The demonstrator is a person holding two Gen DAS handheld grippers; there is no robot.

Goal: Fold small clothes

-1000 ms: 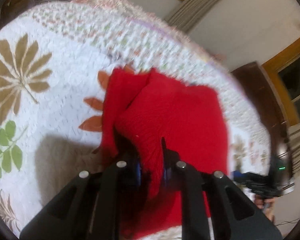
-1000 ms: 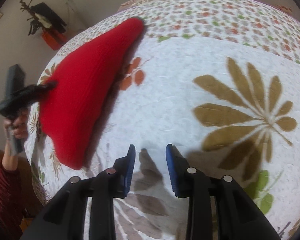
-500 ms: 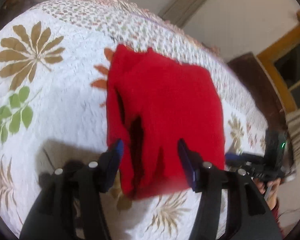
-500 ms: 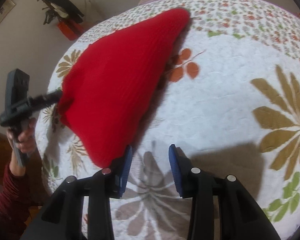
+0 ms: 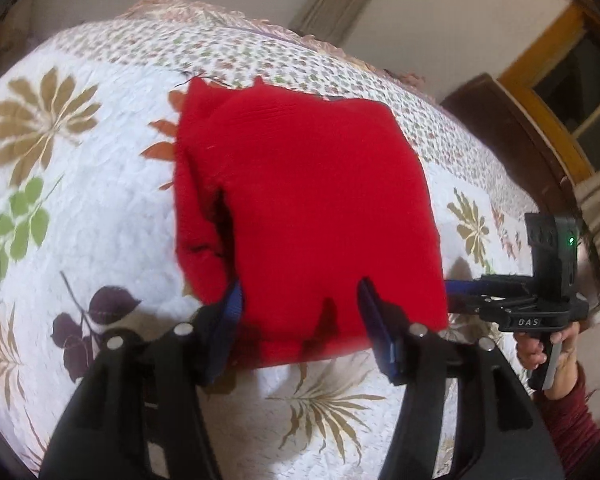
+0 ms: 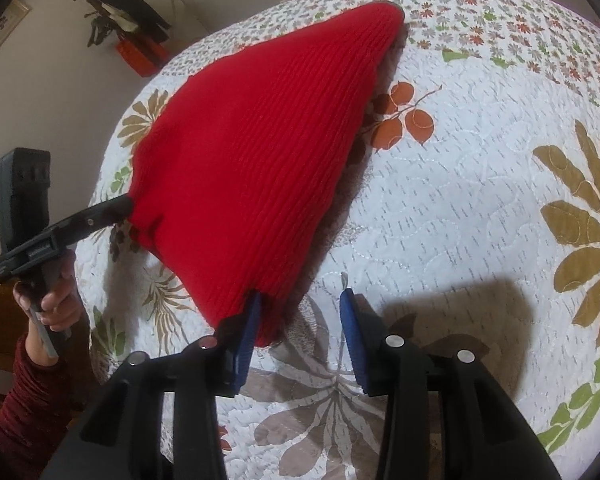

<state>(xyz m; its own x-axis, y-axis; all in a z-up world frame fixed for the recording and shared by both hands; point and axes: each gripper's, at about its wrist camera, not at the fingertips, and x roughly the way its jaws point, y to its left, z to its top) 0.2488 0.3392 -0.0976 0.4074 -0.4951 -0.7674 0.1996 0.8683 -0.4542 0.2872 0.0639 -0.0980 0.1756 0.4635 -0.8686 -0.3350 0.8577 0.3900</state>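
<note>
Red knit [image 5: 308, 208] lying folded mid-frame on quilted bed [image 5: 92, 208]. L tongs [image 5: 300, 312] apart, astride near hem. R tongs [image 6: 300, 320] apart at corner, lower centre of R view.

The left black two-finger tool [image 5: 300, 312] has its blue-padded jaws spread wide, gripping nothing. The right black two-finger tool [image 6: 298, 328] is likewise parted. A hand [image 6: 54, 300] in a maroon sleeve [image 6: 28, 392] grips the left handle.
</note>
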